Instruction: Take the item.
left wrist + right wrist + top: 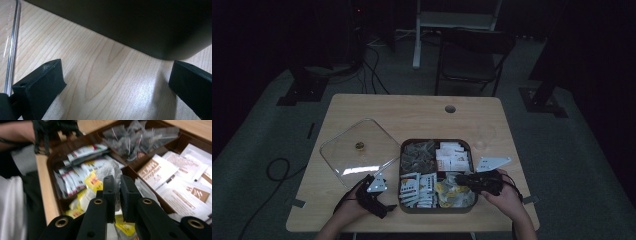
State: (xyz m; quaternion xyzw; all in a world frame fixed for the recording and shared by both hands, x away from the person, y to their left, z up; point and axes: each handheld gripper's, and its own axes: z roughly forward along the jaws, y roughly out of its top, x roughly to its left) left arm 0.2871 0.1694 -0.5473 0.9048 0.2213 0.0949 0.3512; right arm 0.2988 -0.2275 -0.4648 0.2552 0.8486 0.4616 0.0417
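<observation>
Black jaws of the right gripper [115, 182] rise nearest the lens in its own view, pressed together on a crinkled translucent tea bag [110, 171] with a yellow tag, held just above the tray's near right compartment. That compartment holds more yellow-tagged sachets [451, 192]. Seen from above, the right gripper [460, 178] sits over the same corner of the dark compartmented tray [435, 141], with the person's right hand [504, 196] behind it at the tray's right edge.

Within the tray, red-and-white stick packets [417, 189] fill the near left section, grey mesh bags [417, 152] the far left, and white paper sachets [453, 156] the far right.

Left of the tray, the left gripper [373, 179] rests low on the wooden table [412, 112], its jaws spread wide with nothing between them; its own view shows bare wood [107, 80] and the tray's dark outer wall [140, 27] just ahead. A clear square lid [360, 148] lies flat on the table, left of the tray and just beyond the left gripper.
</observation>
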